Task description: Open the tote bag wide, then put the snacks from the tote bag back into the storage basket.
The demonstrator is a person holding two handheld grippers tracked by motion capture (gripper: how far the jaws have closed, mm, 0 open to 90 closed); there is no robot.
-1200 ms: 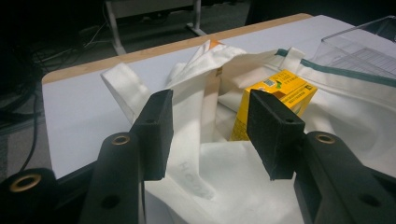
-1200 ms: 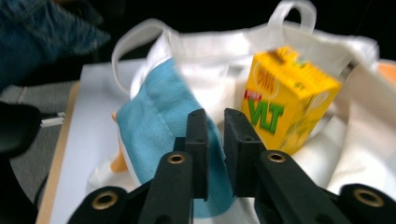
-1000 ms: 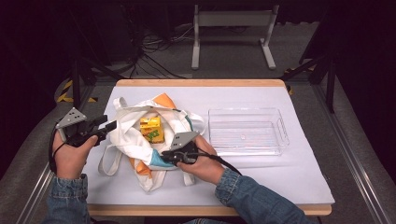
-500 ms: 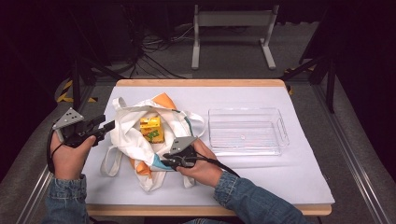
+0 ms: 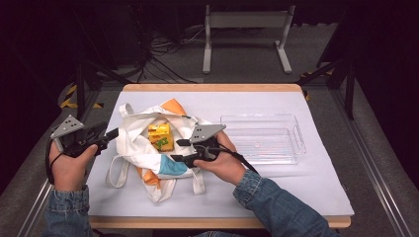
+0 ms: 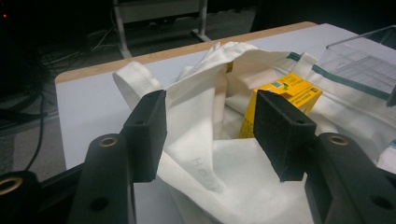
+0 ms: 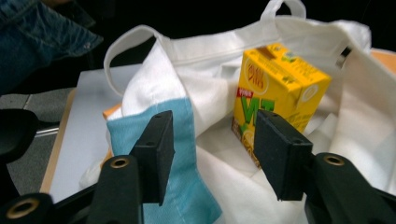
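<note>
A white tote bag point(image 5: 136, 148) with orange and light-blue patches lies open on the table, and a yellow drink carton point(image 5: 160, 136) lies inside it. My left gripper point(image 5: 112, 136) is at the bag's left edge. Its jaws have just been opening, and a loose fold of the bag point(image 6: 205, 116) stands between the pads point(image 6: 149, 135) with the carton point(image 6: 285, 93) behind. My right gripper point(image 5: 178, 150) hovers over the bag's near right side. Its jaws have just been opening too, and the blue cloth edge point(image 7: 177, 154) lies loose between them, in front of the carton point(image 7: 275, 88).
A clear plastic tray point(image 5: 296, 148) stands on the white table cover to the right of the bag, and its corner point(image 6: 359, 51) appears in the left gripper view. The bag's handles trail toward the table's front edge.
The right gripper's jaws went from shut on the bag's blue edge to wide apart, and the hand rose a little. The left hand stayed put, its jaws slightly wider.
</note>
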